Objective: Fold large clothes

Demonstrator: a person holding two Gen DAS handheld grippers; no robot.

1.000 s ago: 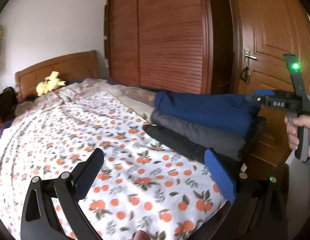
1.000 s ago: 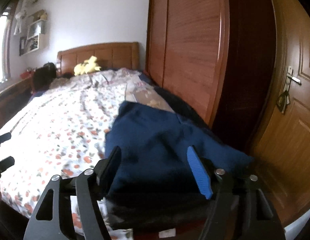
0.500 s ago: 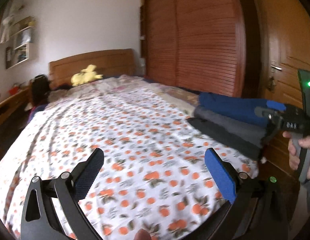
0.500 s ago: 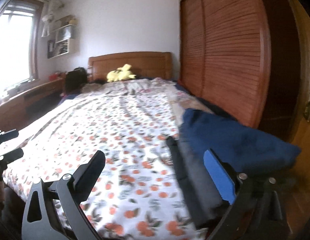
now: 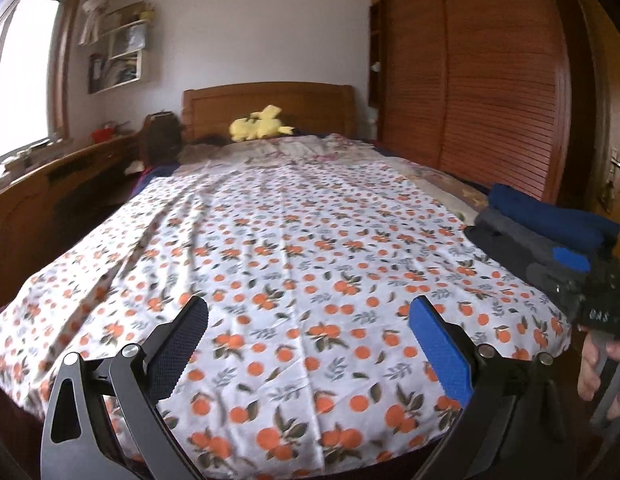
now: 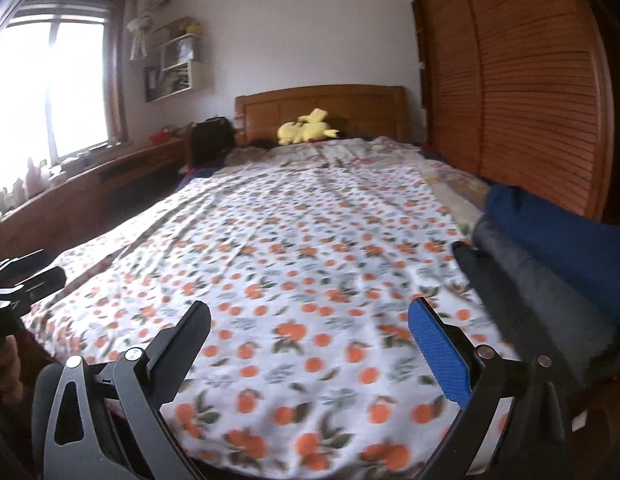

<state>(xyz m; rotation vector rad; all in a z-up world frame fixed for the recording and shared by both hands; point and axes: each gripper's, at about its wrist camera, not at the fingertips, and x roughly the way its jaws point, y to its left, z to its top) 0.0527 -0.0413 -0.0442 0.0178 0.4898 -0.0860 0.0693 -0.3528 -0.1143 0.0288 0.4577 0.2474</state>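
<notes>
Folded clothes [image 6: 550,264], blue on grey on black, now sit stacked just right of the right tongs [image 6: 310,336], which a second ago hung over them; both these and the left tongs [image 5: 306,332] have swung back over the orange-print sheet [image 5: 290,240], spread apart and empty, so this stack looks finished.

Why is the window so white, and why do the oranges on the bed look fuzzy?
Right wrist view: daylight overexposes the window, and motion blur smears the near bedsheet. Left wrist view: the window glares too, the sheet is a little sharper, and the fisheye lens bends the wardrobe.
</notes>
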